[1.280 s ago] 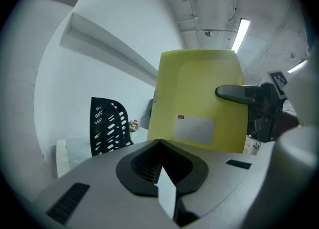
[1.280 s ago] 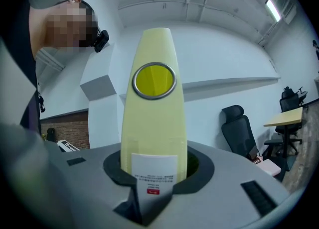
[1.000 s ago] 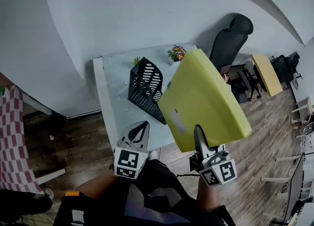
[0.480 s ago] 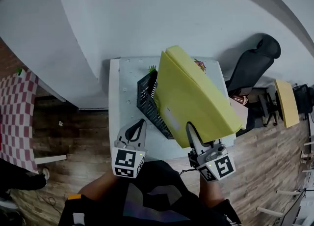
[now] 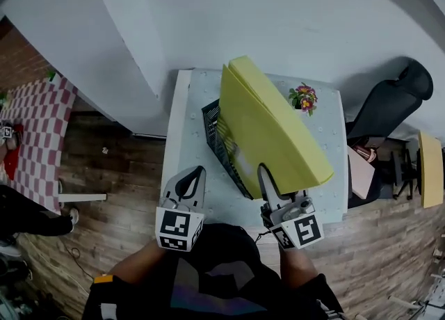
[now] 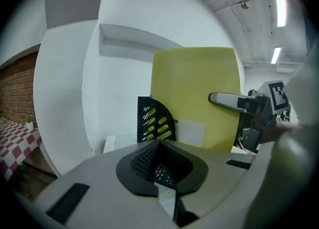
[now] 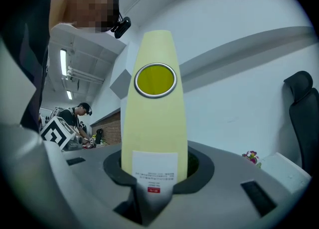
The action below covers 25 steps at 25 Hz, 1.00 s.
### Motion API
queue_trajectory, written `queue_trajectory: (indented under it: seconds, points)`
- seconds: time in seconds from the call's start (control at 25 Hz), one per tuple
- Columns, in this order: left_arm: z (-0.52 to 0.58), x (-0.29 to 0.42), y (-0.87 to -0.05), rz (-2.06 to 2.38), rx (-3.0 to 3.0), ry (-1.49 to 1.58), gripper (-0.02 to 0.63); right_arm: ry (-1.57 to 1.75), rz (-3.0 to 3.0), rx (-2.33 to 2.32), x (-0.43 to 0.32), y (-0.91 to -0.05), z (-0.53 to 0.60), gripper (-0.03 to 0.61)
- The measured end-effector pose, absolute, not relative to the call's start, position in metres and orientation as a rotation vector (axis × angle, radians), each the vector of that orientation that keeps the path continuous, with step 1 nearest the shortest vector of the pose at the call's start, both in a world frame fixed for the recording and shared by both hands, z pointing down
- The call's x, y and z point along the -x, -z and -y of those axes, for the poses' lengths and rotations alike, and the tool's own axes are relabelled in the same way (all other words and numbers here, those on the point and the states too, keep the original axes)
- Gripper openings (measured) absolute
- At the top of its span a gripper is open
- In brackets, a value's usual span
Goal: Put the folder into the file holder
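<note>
My right gripper (image 5: 266,177) is shut on the lower edge of a large yellow folder (image 5: 268,127), which it holds upright and tilted over the table. In the right gripper view the folder's spine (image 7: 154,123), with a ring hole and a white label, rises straight out of the right gripper (image 7: 153,175). The black slotted file holder (image 5: 217,141) stands on the white table (image 5: 323,155), and the folder hides its right part. My left gripper (image 5: 188,188) hovers at the table's near edge, shut and empty. The left gripper view shows the left gripper (image 6: 160,148), the holder (image 6: 154,121) and the folder (image 6: 199,86) behind it.
A small pot of flowers (image 5: 304,97) stands on the table to the folder's right. A black office chair (image 5: 393,103) is beyond the table's right end. A white wall runs behind the table. Red-checked cloth (image 5: 38,127) lies at the far left. A person (image 7: 79,116) stands in the background.
The folder has swung left, from right of the file holder to over its right side. The head view has turned, so the table sits more central. The left gripper has stayed put.
</note>
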<state>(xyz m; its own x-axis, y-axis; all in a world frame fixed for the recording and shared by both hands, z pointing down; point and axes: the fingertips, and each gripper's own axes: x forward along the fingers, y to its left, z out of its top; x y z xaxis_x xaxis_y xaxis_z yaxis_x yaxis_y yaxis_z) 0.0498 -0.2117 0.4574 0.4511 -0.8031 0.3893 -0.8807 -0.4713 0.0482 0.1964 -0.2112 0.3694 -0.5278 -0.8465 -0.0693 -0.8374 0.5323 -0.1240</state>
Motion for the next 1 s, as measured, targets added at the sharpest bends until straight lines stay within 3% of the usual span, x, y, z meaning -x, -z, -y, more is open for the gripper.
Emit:
queue_trajectory:
  seconds: [1.0]
  points:
    - [0.195,-0.044,-0.482,1.457,-2.407,-0.556,0.005,0.081,-2.780,1.506,-0.177,-0.465,0.211,0.189]
